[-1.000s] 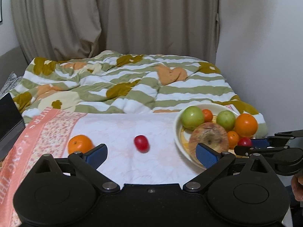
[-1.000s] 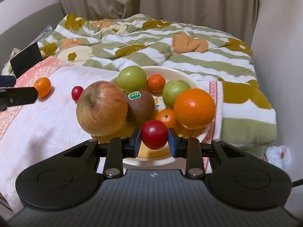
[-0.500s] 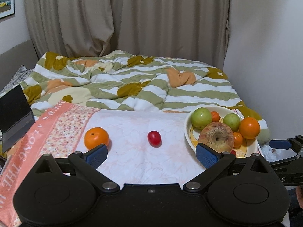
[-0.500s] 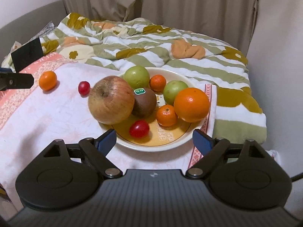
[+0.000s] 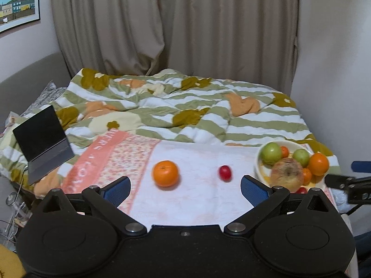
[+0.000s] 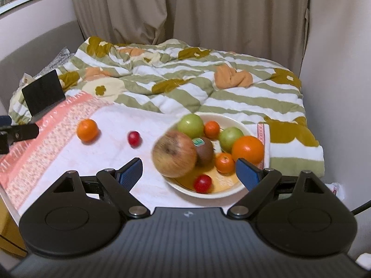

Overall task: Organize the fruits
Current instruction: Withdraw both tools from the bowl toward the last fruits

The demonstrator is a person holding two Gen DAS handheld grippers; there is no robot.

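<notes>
A cream plate (image 6: pixel 241 125) on the white cloth holds a big apple (image 6: pixel 174 154), two green apples, a kiwi, several oranges and a small red fruit (image 6: pixel 203 183) at its front. An orange (image 5: pixel 165 173) and another small red fruit (image 5: pixel 225 172) lie loose on the cloth to the plate's left; both also show in the right wrist view, the orange (image 6: pixel 87 130) and the red fruit (image 6: pixel 134 138). My left gripper (image 5: pixel 185 187) is open and empty, just short of the loose orange. My right gripper (image 6: pixel 189 173) is open and empty, in front of the plate.
A striped quilt (image 5: pixel 185 111) covers the bed behind the cloth. A dark tablet (image 5: pixel 44 139) leans at the left. A pink patterned cloth (image 5: pixel 111 159) lies beside the white one. A wall stands close on the right, curtains at the back.
My right gripper opened and left the small red fruit on the plate's front, then drew back. My left gripper drew back and swung left, bringing the loose orange toward the middle of its view.
</notes>
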